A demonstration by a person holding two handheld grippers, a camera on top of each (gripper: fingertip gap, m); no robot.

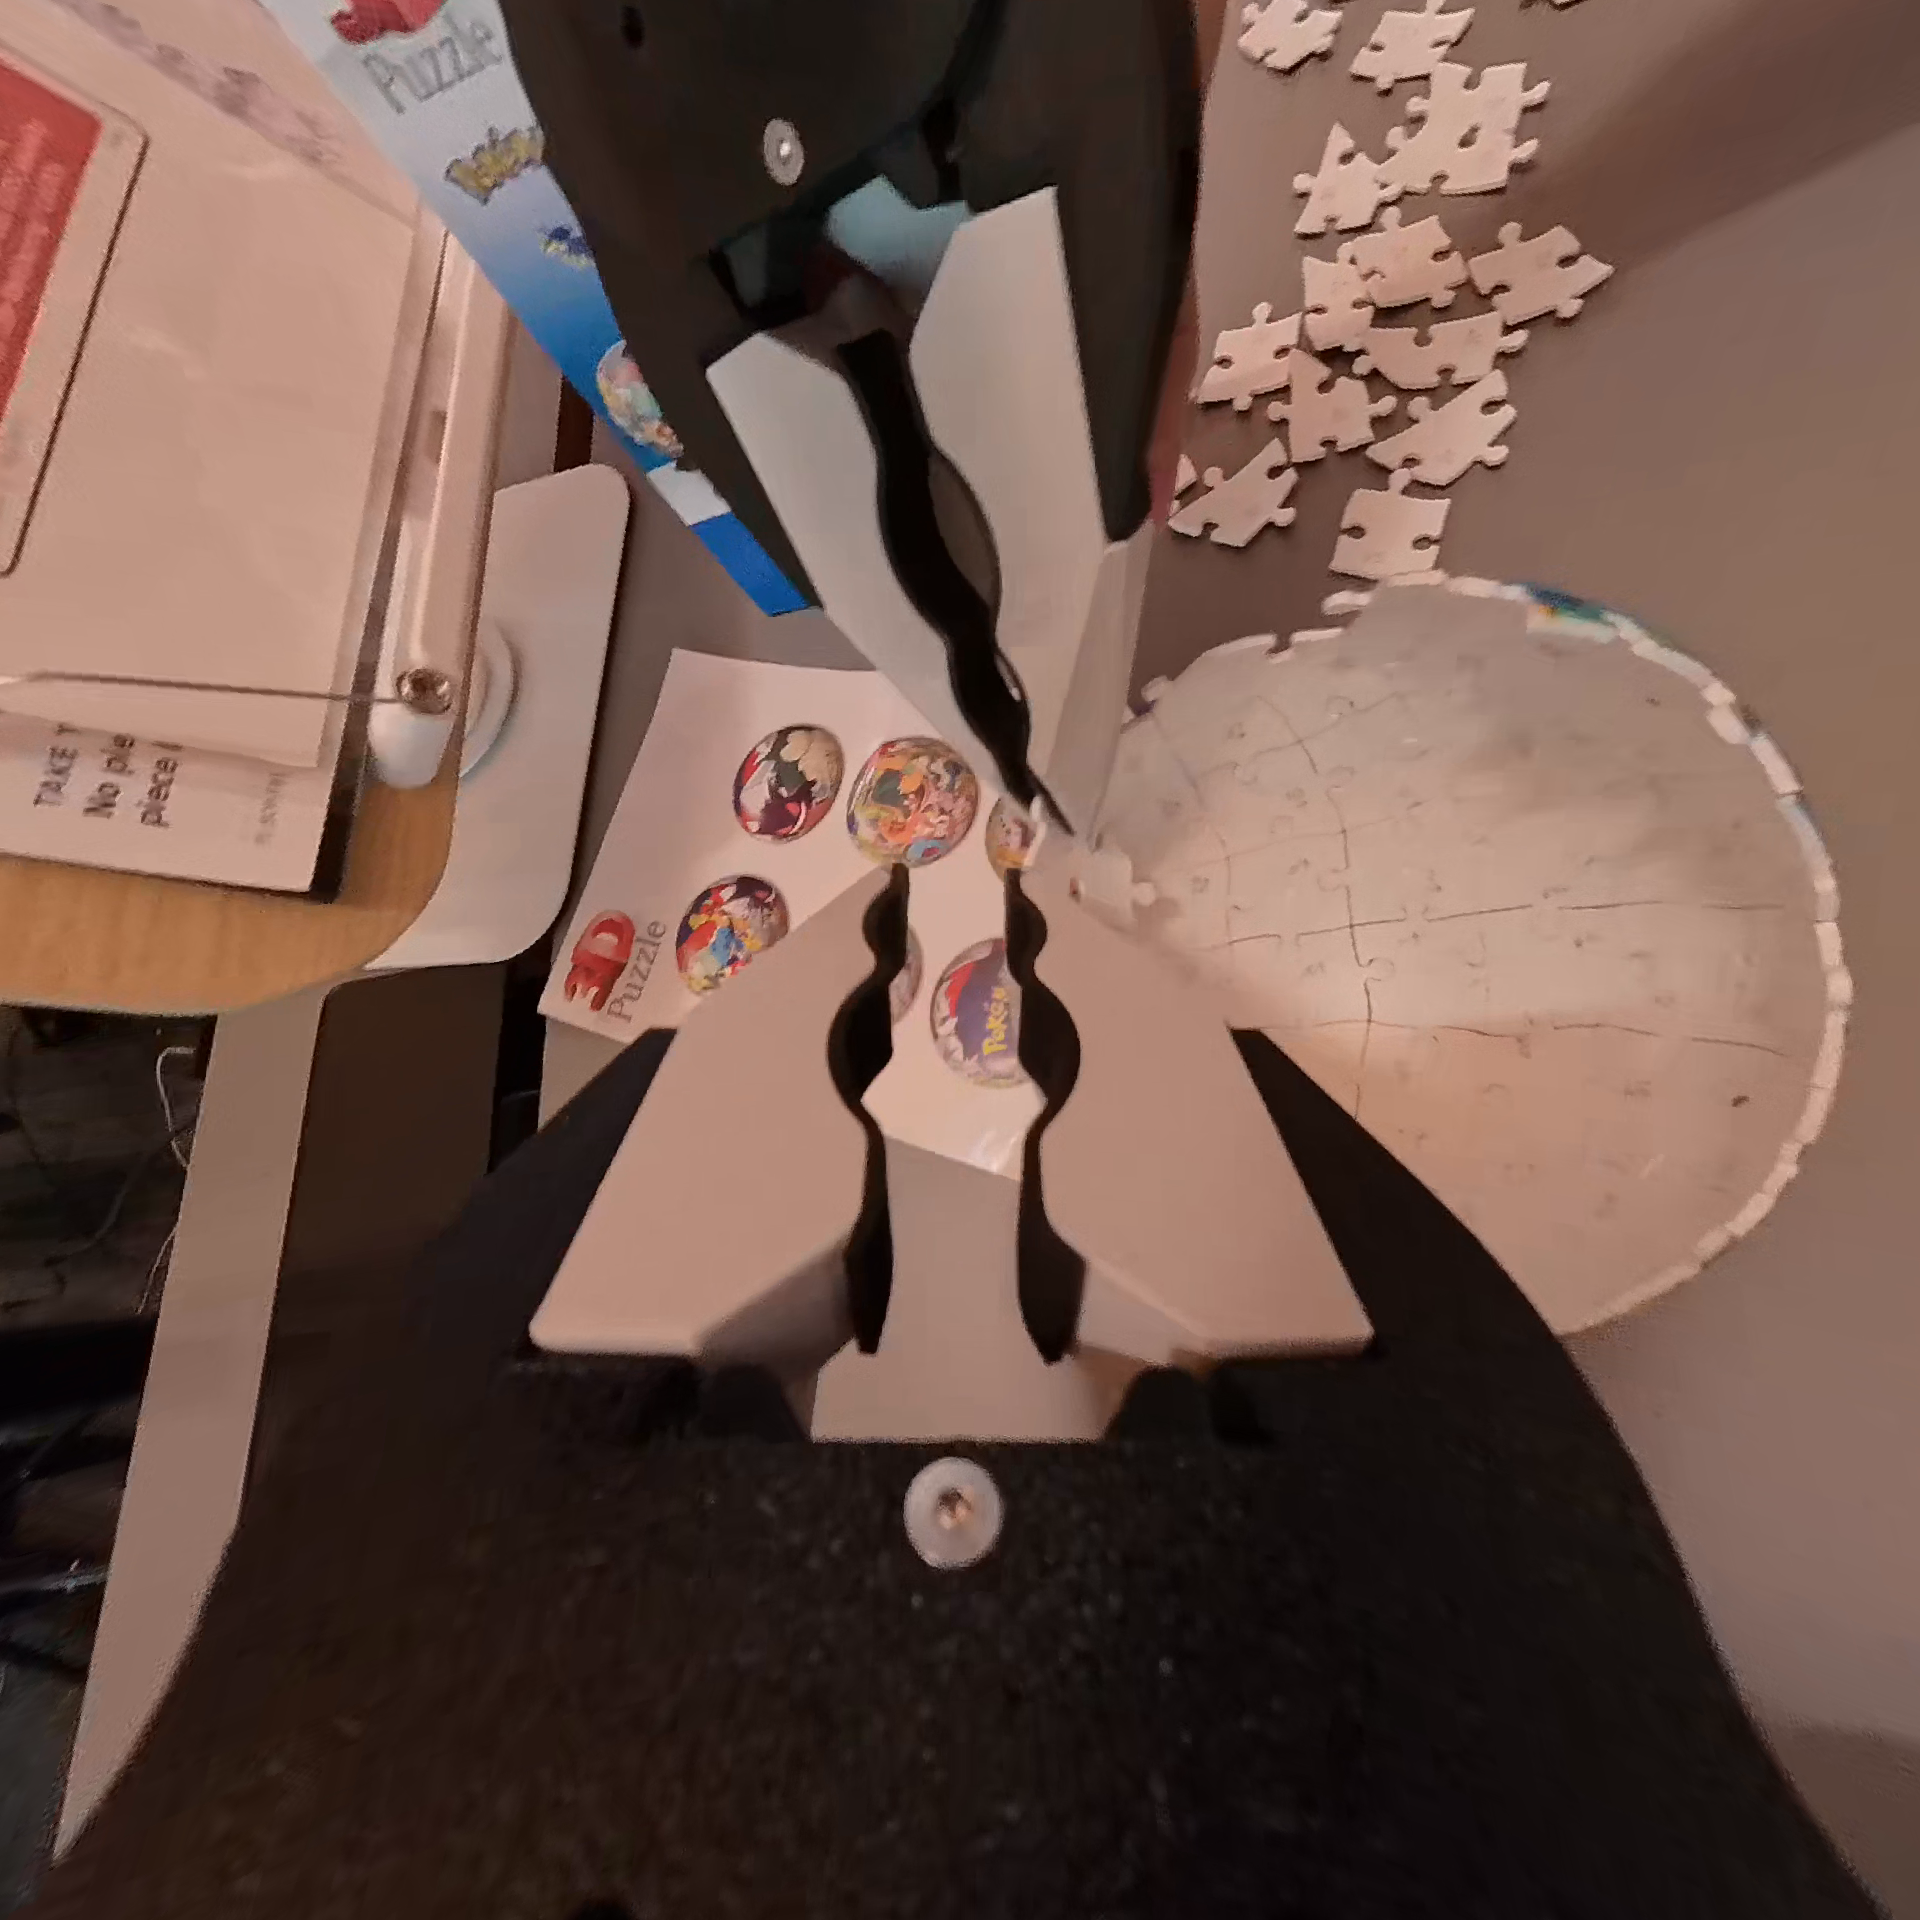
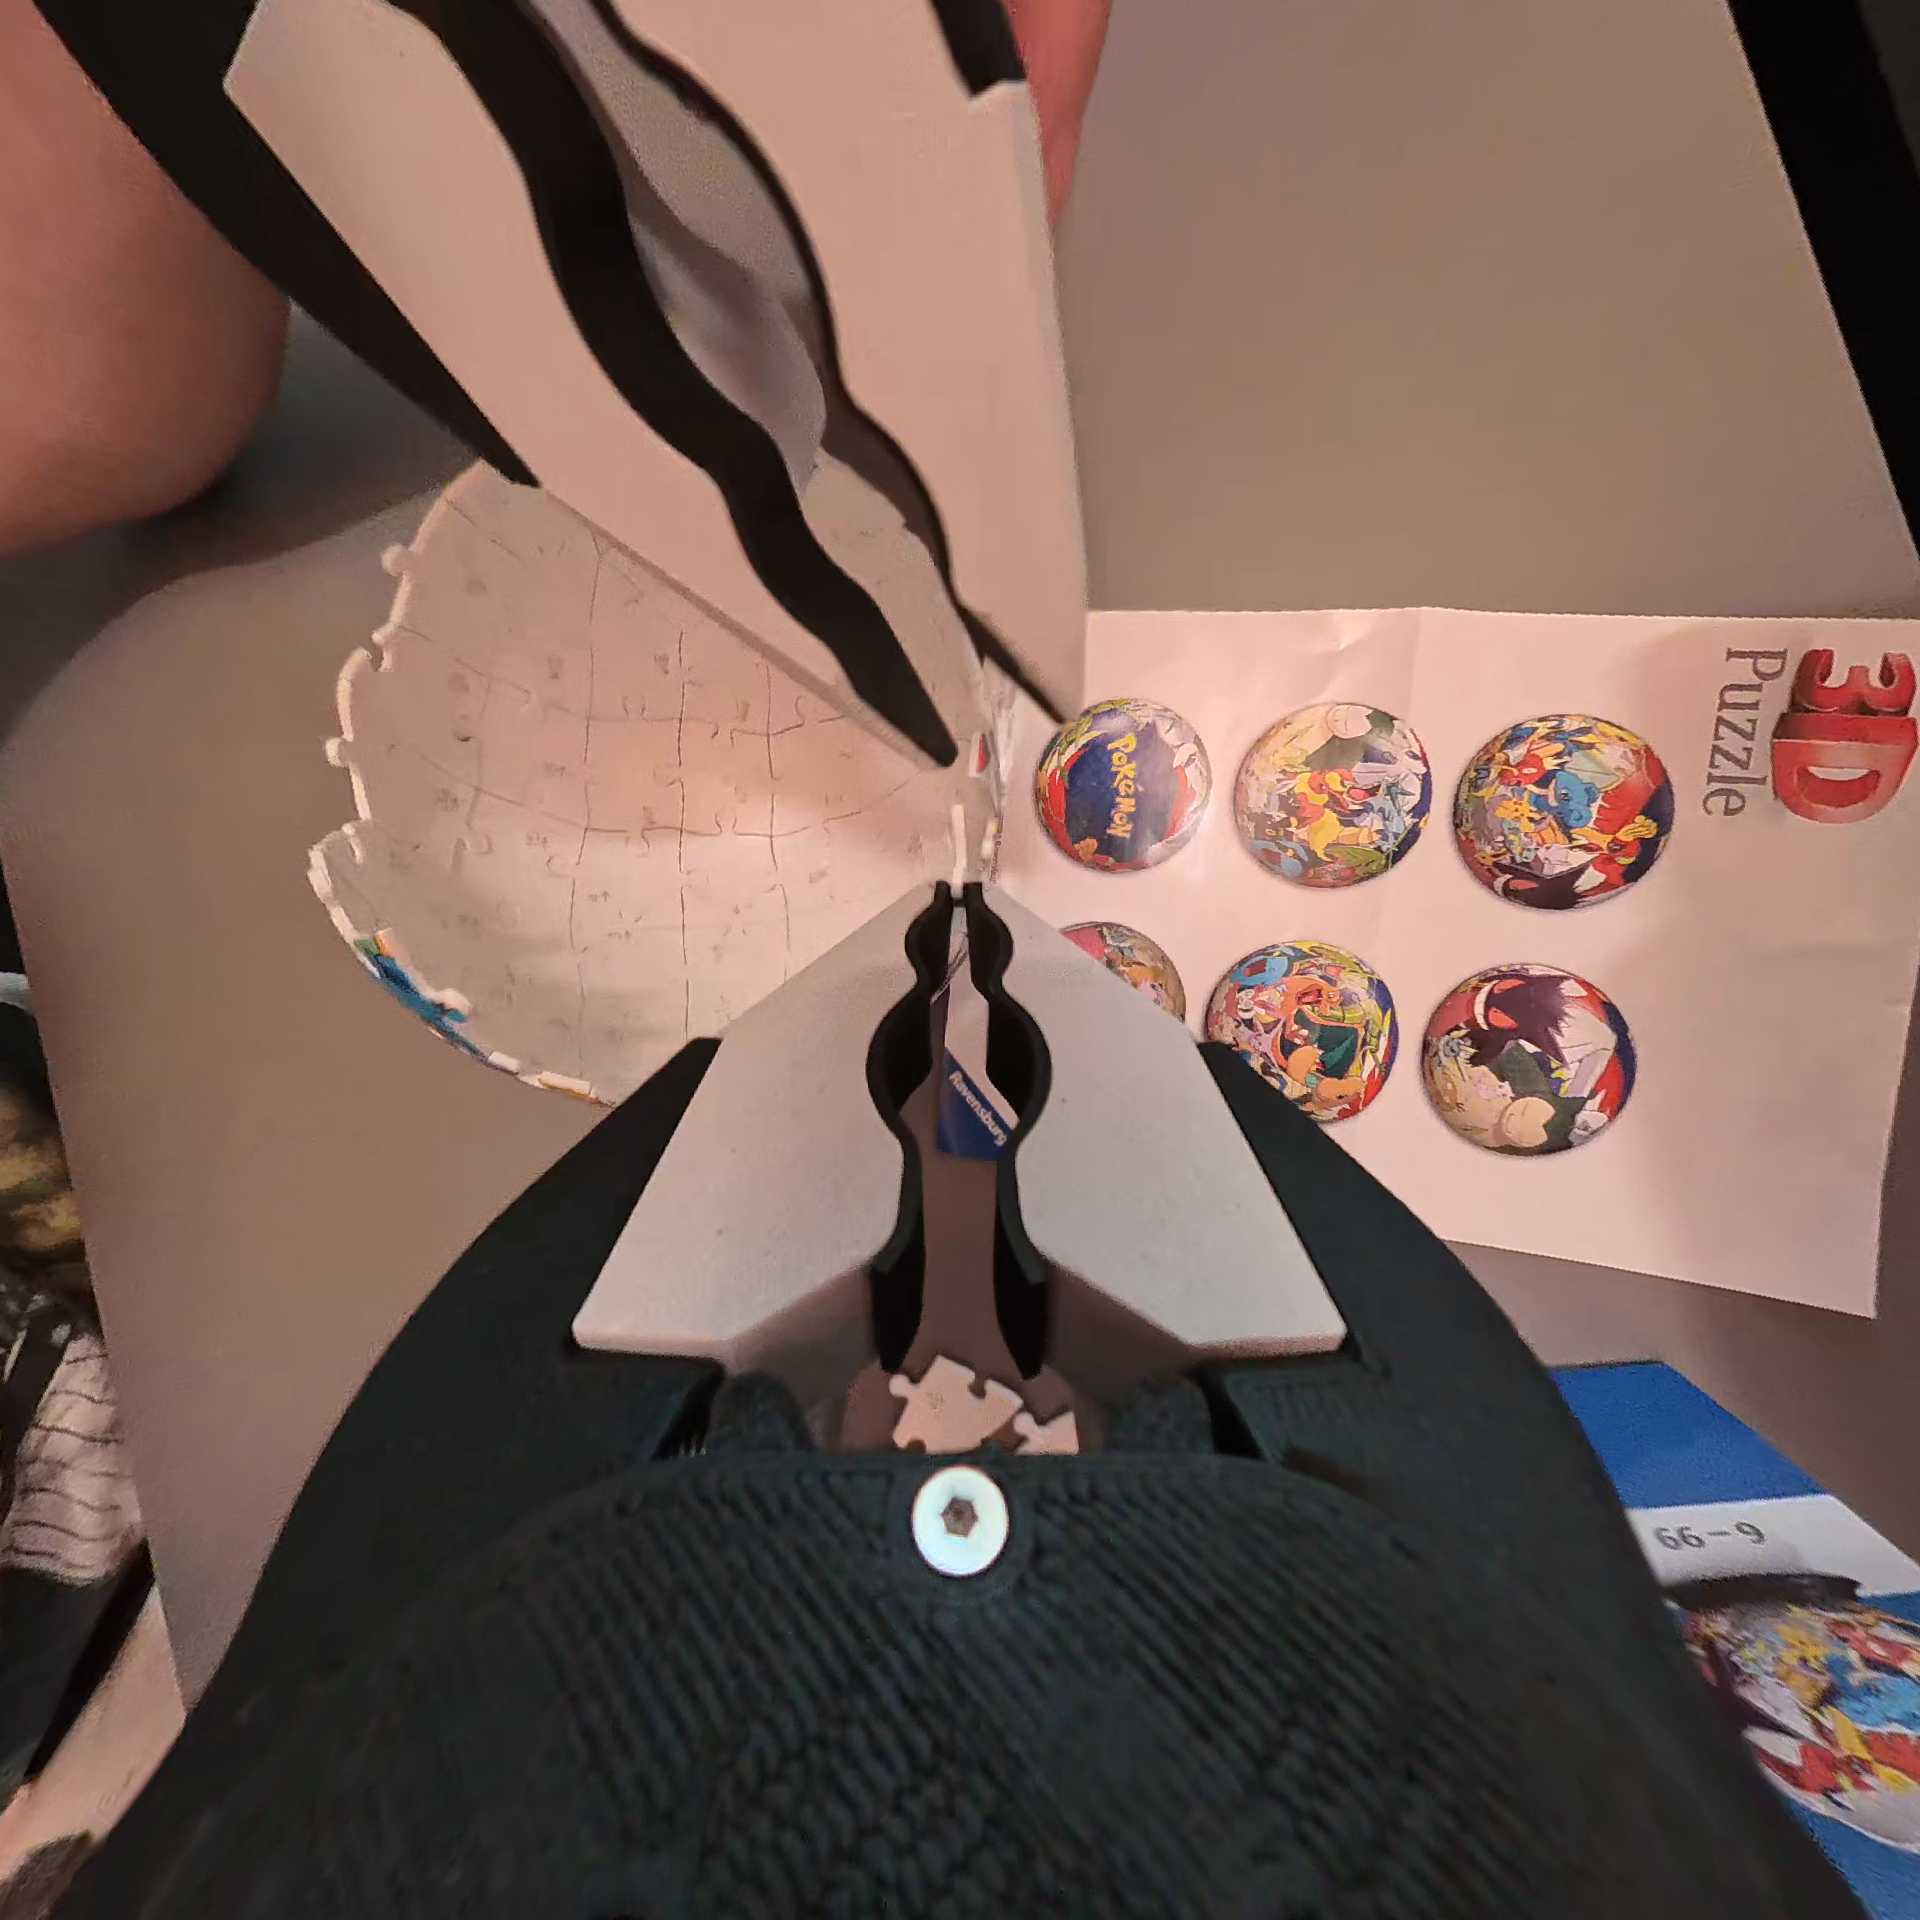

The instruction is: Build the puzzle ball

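The half-built puzzle ball (image 1: 1507, 935) lies on the grey table as an open white bowl with a toothed rim; it also shows in the right wrist view (image 2: 623, 831). A small puzzle piece (image 1: 1107, 883) sits at its near rim (image 2: 977, 821). My right gripper (image 2: 956, 894) is shut, its tips pinching this piece at the rim; in the left wrist view it comes down from above (image 1: 1039, 821). My left gripper (image 1: 954, 873) is open and empty, its tips just left of the rim; in the right wrist view it reaches in from the top (image 2: 997, 738).
Several loose white pieces (image 1: 1392, 312) lie beyond the ball, and one (image 2: 945, 1397) lies under my right gripper. A printed leaflet (image 2: 1558, 665) lies flat beside the ball. The blue puzzle box (image 2: 1714, 1455) and a wooden stand with papers (image 1: 208, 416) are close by. A person's arm (image 2: 104, 312) is nearby.
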